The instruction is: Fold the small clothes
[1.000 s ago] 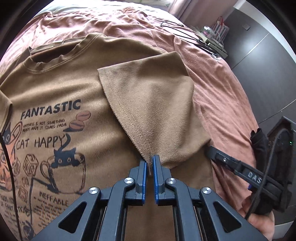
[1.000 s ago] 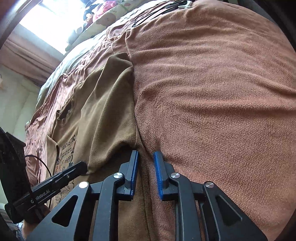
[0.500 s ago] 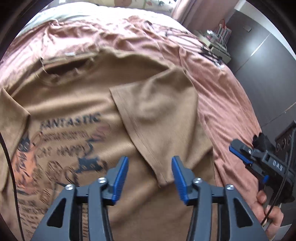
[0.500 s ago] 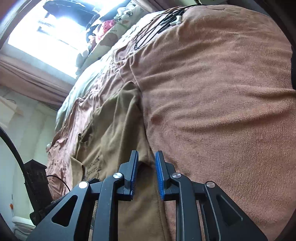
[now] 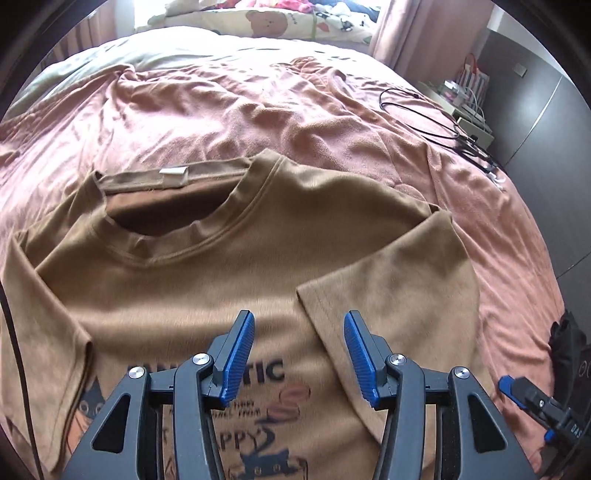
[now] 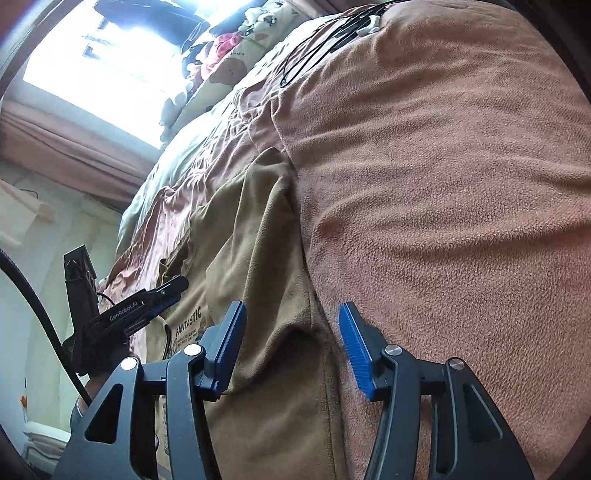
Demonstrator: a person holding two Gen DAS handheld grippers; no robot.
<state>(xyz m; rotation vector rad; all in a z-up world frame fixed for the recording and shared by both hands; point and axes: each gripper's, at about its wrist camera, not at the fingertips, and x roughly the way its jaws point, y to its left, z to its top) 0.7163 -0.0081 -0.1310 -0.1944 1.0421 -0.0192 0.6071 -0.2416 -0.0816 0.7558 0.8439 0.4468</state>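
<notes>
T-shirt [image 5: 229, 266], brown, lies front-up on the pink blanket [image 5: 258, 110] covering the bed, collar toward the pillows. Left gripper [image 5: 299, 350]: jaws spread wide, holding nothing, hovering above the chest print; 1.0 s ago those jaws were pinched on the hem of the right sleeve [image 5: 391, 295], and 0.5 s ago they had just parted. Sleeve now lies folded inward over the chest, free of both grippers. Left view has also tipped up since then: collar and far bed are in frame, much of the print is cut off. Right gripper [image 6: 291, 347]: jaws apart and empty, straddling the shirt's side edge where it meets the blanket; in both earlier frames they stood nearly together. Legible writing: in the left view, "TIC" and part of "APPY" between the gripper's fingers; in the right view, "FANTASTIC" on the shirt and "GenRobot.AI" on the body of the left gripper; "DAS" on the right gripper at the left view's lower right edge. White neck label [image 5: 173, 172]: text unreadable. Farther off: black cable [image 5: 417, 110] looped on the blanket, then cartoon-print bedding [image 5: 266, 22] by the window.
</notes>
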